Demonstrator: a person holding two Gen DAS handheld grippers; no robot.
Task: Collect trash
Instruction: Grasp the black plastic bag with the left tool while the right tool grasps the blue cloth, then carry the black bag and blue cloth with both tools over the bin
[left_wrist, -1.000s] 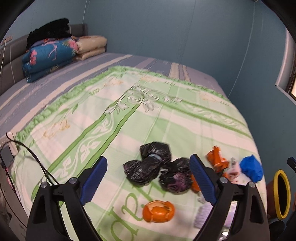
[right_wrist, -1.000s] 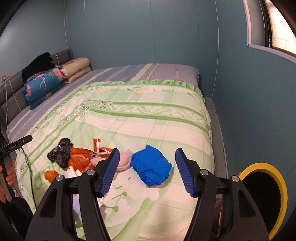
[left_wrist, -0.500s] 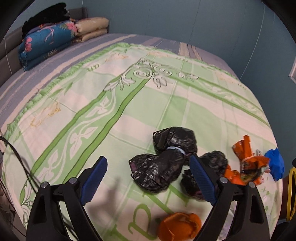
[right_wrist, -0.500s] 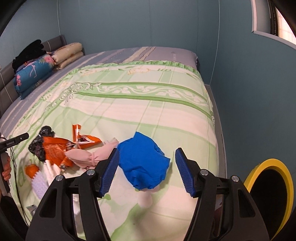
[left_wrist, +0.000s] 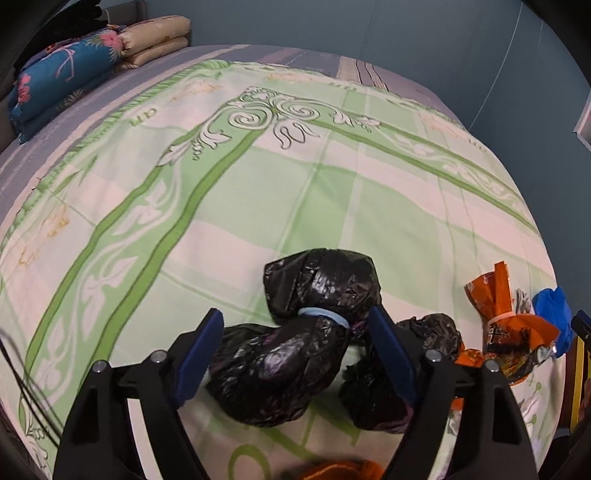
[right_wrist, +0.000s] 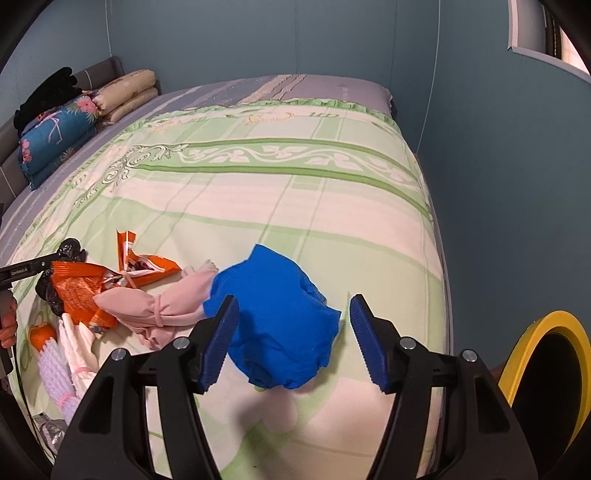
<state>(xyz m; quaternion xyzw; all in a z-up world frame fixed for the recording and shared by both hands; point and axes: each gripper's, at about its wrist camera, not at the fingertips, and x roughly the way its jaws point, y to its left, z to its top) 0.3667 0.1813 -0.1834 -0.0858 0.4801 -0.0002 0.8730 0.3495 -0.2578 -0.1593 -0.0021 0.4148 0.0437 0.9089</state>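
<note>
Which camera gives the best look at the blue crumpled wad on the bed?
The right wrist view. There the blue wad lies whole and near the centre, between the open fingers of the right gripper. The left wrist view catches only a small, partly cut-off piece of it at the far right edge, behind the orange wrapper.

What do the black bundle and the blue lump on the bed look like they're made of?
Black bundle: thin glossy plastic film, probably a bin bag; it shows crinkles and bright highlights, cinched by a pale band. Blue lump: matte and softly folded, probably cloth or a soft bag; uncertain.
</note>
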